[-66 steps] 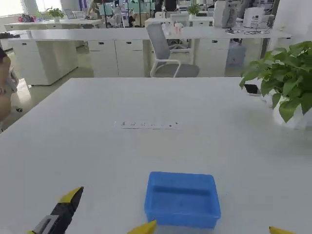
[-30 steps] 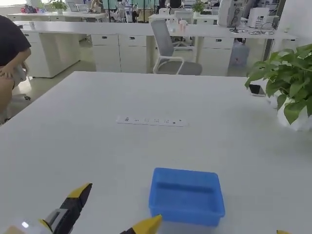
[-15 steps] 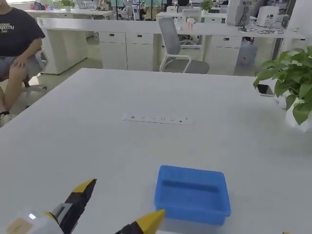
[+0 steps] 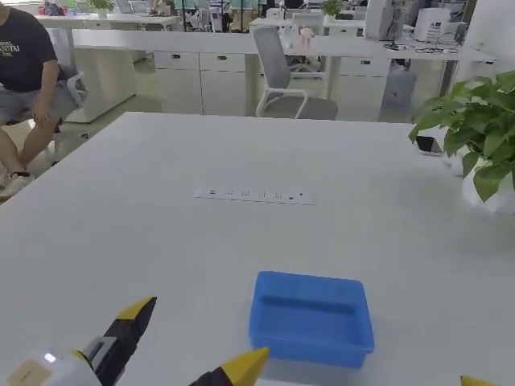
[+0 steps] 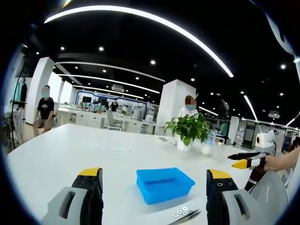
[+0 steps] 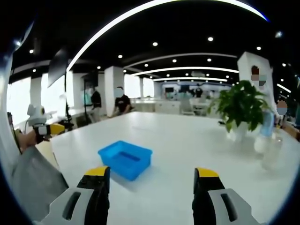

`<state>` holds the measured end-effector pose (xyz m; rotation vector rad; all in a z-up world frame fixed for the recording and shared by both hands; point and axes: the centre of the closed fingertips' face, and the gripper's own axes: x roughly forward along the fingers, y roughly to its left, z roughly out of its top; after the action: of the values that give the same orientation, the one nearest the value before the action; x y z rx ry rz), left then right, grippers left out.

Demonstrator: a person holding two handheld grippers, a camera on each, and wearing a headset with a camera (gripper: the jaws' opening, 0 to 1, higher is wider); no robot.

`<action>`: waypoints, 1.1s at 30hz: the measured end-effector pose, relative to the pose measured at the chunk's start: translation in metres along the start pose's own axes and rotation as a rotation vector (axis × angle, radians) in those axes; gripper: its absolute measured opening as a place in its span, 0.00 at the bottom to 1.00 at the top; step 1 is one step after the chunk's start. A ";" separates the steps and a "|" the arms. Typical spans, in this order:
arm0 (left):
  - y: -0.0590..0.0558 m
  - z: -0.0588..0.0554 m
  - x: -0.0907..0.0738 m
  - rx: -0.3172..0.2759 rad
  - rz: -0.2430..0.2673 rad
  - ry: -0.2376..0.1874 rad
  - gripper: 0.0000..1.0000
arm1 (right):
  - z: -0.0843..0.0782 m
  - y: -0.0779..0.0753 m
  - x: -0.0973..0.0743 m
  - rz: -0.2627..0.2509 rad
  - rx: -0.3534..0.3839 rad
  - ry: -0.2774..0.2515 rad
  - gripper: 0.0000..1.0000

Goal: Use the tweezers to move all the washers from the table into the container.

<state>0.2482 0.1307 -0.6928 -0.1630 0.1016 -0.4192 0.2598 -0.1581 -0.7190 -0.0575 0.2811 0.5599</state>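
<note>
The left gripper (image 5: pixel 153 174) hangs low over the near left part of the white table (image 4: pixel 161 233). Its yellow-tipped jaws are spread wide and grip nothing. Just ahead of it and a little to the right sits the blue container (image 4: pixel 310 318), its open top facing up.

In the left gripper view the washers (image 5: pixel 180 213) lie in a small cluster on the table, just near of the container and off its near right corner. A slim grey piece lies against their near side, pointing toward them. It is probably the tweezers (image 5: pixel 188 216), though it is cut off at the low edge of that view and hard to make out.

The right gripper (image 6: pixel 151 172) is held to the right of the container, jaws likewise spread apart and gripping nothing. The container lies ahead and to the left in its own view.

Farther off, a white power strip (image 4: pixel 256 195) lies flat near the middle of the table. A potted plant (image 4: pixel 471 129) stands at the far right. A seated person (image 4: pixel 24 72) is beyond the far left corner, and an office chair (image 4: pixel 282 76) stands past the far edge.
</note>
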 end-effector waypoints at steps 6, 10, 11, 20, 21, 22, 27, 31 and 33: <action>-0.002 0.002 -0.001 0.027 0.000 0.005 0.90 | -0.001 0.000 0.001 0.002 -0.003 0.011 0.72; -0.004 -0.006 0.000 0.000 -0.031 0.059 0.88 | -0.006 0.000 -0.001 0.008 -0.027 0.061 0.71; -0.005 -0.015 0.000 -0.003 -0.047 0.115 0.88 | -0.013 0.001 -0.002 0.016 -0.038 0.110 0.71; -0.036 -0.058 -0.006 0.081 -0.282 0.377 0.71 | -0.030 0.032 0.004 0.146 -0.201 0.265 0.56; -0.037 -0.059 -0.005 0.084 -0.294 0.385 0.68 | -0.028 0.038 0.006 0.175 -0.195 0.258 0.53; -0.040 -0.061 -0.004 0.097 -0.316 0.405 0.65 | -0.026 0.043 0.008 0.201 -0.198 0.255 0.48; -0.044 -0.075 -0.002 0.204 -0.419 0.510 0.49 | -0.031 0.063 0.021 0.332 -0.291 0.308 0.28; -0.043 -0.086 -0.001 0.254 -0.474 0.569 0.44 | -0.039 0.077 0.028 0.425 -0.346 0.357 0.18; -0.040 -0.091 0.002 0.270 -0.482 0.588 0.42 | -0.044 0.082 0.033 0.447 -0.372 0.378 0.16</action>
<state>0.2221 0.0813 -0.7748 0.2134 0.5881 -0.9483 0.2323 -0.0771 -0.7686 -0.4731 0.5613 1.0440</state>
